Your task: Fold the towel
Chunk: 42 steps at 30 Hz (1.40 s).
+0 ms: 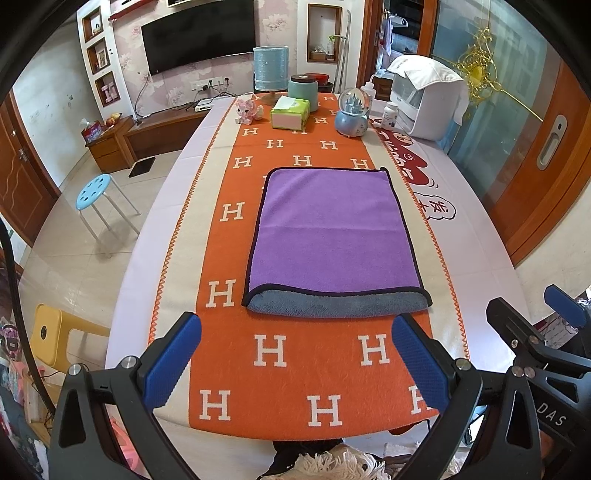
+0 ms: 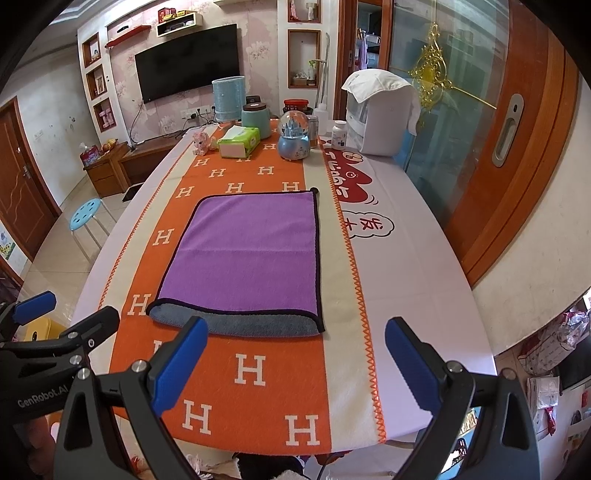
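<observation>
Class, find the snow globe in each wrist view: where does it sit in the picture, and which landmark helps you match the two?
Left wrist view: the snow globe stands at the table's far end, right of centre, right of the green tissue box.
Right wrist view: the snow globe stands at the far end, about centre, again right of the green tissue box.
Shared landmark: the purple towel, nearer the camera than the globe.

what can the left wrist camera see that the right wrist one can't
Left wrist only: the yellow stool beside the table, in full. Right wrist only: the shelf above the TV and the bags on the floor. Both: the towel, folded once, on the orange runner, and both grippers, left and right, open and off it.
</observation>
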Tool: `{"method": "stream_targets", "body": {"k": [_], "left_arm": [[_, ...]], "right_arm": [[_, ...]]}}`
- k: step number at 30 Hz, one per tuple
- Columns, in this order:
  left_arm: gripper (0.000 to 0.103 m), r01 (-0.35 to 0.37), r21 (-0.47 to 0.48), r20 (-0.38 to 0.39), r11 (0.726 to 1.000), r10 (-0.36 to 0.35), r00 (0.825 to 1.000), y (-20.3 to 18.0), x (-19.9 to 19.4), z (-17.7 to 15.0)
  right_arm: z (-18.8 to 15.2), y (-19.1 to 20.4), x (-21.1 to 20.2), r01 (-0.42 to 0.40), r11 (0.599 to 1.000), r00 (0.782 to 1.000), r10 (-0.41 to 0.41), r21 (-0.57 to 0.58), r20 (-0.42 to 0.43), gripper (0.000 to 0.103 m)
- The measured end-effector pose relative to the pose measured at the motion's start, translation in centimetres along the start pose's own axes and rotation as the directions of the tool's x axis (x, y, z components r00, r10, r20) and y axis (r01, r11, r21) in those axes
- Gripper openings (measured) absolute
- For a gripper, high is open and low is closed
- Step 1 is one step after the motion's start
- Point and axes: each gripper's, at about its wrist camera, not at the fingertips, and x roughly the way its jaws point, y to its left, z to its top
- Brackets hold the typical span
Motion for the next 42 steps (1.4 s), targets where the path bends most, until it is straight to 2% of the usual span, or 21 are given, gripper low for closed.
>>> {"method": "stream_targets", "body": {"k": [42], "left_arm": [[0.102,0.003,-0.004,0.006,1.0,-0.003,1.0,1.1,-0.8,0.0]], "right_arm": [[-0.3,1.1,0.2,-0.013,1.0,1.0,0.013,-0.013,-0.002,0.095]]}}
